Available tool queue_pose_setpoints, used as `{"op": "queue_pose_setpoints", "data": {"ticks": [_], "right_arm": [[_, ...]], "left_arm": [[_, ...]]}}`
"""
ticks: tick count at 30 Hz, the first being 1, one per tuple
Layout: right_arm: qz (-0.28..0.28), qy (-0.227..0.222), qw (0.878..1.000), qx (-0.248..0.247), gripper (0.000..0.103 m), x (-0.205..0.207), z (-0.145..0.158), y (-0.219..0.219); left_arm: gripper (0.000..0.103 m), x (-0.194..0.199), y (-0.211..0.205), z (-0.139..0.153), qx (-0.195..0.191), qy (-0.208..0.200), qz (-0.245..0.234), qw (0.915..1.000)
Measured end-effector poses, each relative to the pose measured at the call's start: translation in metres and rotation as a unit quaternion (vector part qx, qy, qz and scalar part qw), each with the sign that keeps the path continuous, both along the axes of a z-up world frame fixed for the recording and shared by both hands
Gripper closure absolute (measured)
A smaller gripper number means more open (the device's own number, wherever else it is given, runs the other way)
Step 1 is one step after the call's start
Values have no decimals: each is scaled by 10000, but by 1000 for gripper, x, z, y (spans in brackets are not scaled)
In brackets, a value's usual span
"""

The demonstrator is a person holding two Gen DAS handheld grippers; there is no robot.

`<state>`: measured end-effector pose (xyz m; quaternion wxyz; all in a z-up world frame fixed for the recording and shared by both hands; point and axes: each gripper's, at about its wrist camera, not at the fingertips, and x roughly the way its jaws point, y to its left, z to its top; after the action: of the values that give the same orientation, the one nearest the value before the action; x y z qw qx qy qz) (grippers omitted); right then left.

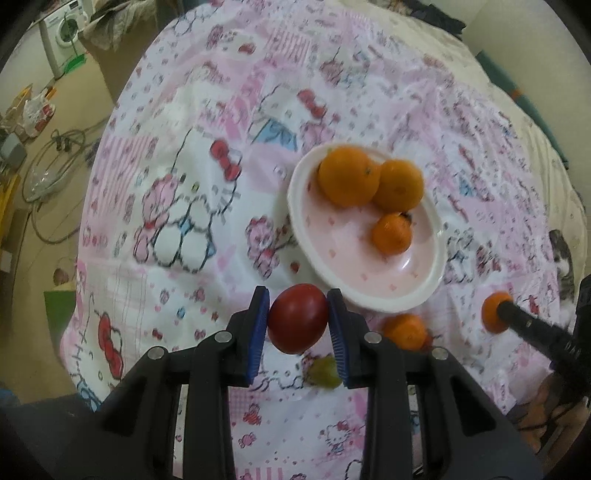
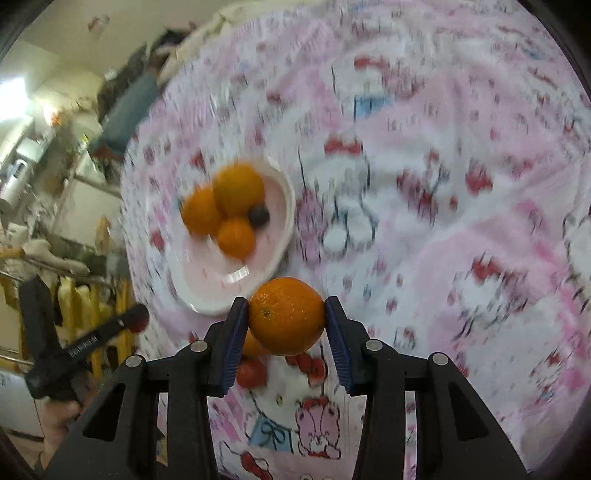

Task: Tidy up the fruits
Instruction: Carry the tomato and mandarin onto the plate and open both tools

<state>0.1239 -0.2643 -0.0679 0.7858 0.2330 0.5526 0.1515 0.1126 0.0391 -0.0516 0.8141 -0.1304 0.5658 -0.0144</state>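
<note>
Left wrist view: the left gripper (image 1: 298,320) is clamped on a dark red tomato (image 1: 297,318), both blue pads pressed to its sides, held above the cartoon-cat bedsheet (image 1: 177,155) just short of the near rim of the white oval plate (image 1: 364,295). On the plate lie a large orange (image 1: 348,175), a second orange (image 1: 399,184) touching it, and a small tangerine (image 1: 391,233) nearer the middle; the near half of the plate is bare. On the sheet, just beside the plate's near rim, sits another tangerine (image 1: 405,331); a yellow-green fruit (image 1: 325,373) lies under the right-hand pad. At right the right gripper (image 1: 496,314) shows end-on with an orange fruit between its fingers. The sheet drops off at left to floor with a hose (image 1: 55,173) and a washing machine (image 1: 61,33); no writing legible on the sheet print. Right wrist view, background blurred: the right gripper (image 2: 287,317) is closed on an orange (image 2: 286,316), pads touching both sides, raised over the sheet beside the plate (image 2: 284,206). The plate carries three orange fruits and a small dark round item (image 2: 258,216), unidentifiable. A red fruit (image 2: 251,371) lies on the sheet below the left pad. At lower left the left gripper's finger (image 2: 107,330) bears white lettering, unreadable. Broad open sheet lies to the right.
</note>
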Motion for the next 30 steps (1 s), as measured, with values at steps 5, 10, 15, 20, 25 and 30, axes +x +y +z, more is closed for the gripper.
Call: {"op": "queue_pose_setpoints", "data": {"ticks": [5,10,15,20,25,30], "right_arm": [[185,-387,9990,130,59,27,21,4],[400,-330,9985,163,59,54,12,21],[643,-234,9976,-37,59,78,-3,39],[767,-60,9970,-117,59,100,-22,50],[848,130,9962,-154,59,112,-41,59],[856,297,9956,-234,59,112,-51,63]], "left_arm": [[75,24,-15,7,266,-151,-462,9985],[75,52,-26,-1,238,-183,-679,9972],[75,70,-35,-17,110,-65,-772,9969],[75,84,-46,-29,100,57,-885,9960],[75,92,-52,-41,47,202,-964,9951],[75,96,-56,-45,94,188,-960,9952]]}}
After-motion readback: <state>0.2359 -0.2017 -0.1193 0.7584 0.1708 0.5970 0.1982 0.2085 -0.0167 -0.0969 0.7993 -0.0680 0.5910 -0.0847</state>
